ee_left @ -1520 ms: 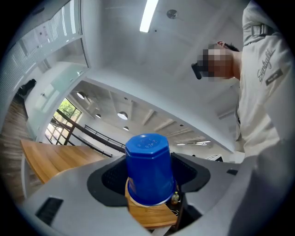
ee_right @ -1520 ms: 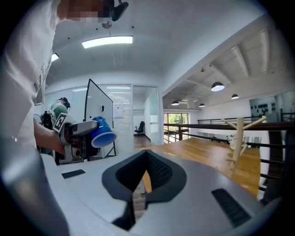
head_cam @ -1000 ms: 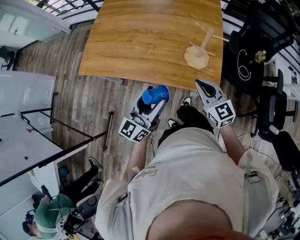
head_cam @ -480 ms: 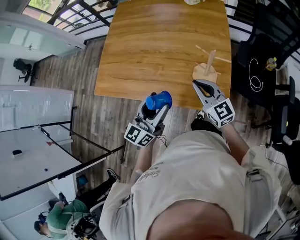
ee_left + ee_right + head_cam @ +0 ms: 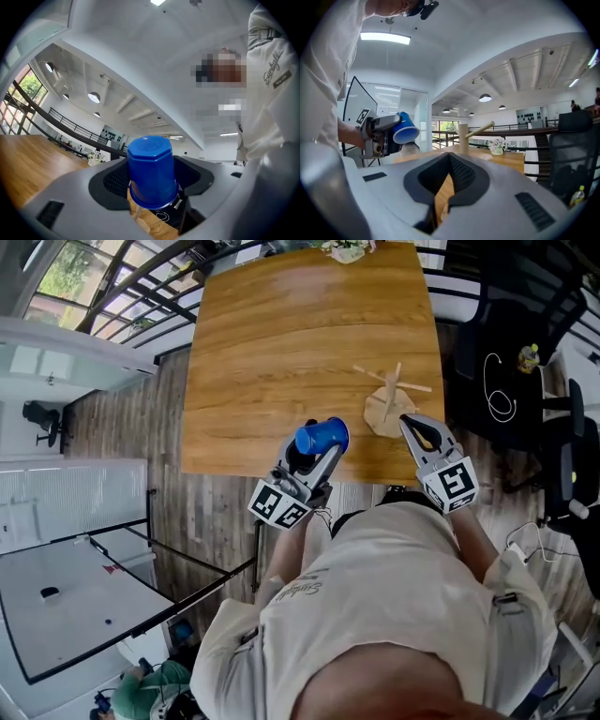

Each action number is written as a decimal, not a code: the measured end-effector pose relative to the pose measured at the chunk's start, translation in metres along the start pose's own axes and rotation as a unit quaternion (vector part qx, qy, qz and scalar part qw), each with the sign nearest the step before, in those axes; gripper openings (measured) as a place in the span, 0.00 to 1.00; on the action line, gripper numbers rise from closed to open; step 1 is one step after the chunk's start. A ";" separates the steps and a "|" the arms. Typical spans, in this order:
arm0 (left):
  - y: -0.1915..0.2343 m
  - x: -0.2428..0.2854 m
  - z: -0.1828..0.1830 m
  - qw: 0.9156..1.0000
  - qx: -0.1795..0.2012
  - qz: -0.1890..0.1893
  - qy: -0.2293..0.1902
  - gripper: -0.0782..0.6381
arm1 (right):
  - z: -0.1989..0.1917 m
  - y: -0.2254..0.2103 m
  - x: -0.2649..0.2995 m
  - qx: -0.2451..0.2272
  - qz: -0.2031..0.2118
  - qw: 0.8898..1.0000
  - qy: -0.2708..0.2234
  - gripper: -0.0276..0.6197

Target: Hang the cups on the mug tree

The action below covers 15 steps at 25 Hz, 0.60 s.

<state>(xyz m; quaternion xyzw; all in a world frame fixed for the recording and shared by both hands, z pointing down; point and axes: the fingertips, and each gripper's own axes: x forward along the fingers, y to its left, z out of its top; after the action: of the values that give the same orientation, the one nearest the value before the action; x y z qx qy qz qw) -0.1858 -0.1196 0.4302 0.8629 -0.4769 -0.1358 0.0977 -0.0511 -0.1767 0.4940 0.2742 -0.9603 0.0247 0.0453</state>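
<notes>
Got both arms stretched forward from the chest, elbows bent, the grippers side by side and a bit apart. Clamping the left gripper (image 5: 314,448) on a blue cup (image 5: 322,435), jaws snug on its sides, nose angled up and to the right. Holding the right gripper (image 5: 413,425) level next to it, jaws pinched together with nothing in them, pointing ahead and a touch left. Showing both marker cubes up to the head camera.

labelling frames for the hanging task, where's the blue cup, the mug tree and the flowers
blue cup (image 5: 322,436), head view, middle of its side wall
mug tree (image 5: 382,411), head view, on its round base
flowers (image 5: 347,247), head view, on the blooms
</notes>
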 end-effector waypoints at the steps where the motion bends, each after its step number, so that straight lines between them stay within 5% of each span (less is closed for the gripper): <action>1: 0.003 0.006 -0.002 1.000 -0.002 -0.001 -0.001 0.52 | -0.004 -0.004 -0.002 -0.001 -0.003 1.000 0.001 0.04; 15: 0.044 0.039 0.000 0.998 -0.040 -0.037 0.011 0.52 | -0.003 -0.033 0.003 0.008 -0.078 0.997 0.014 0.04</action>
<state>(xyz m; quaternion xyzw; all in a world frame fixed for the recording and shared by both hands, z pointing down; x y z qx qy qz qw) -0.2011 -0.1764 0.4374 0.8767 -0.4379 -0.1485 0.1324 -0.0361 -0.2060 0.4984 0.3482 -0.9350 0.0322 0.0582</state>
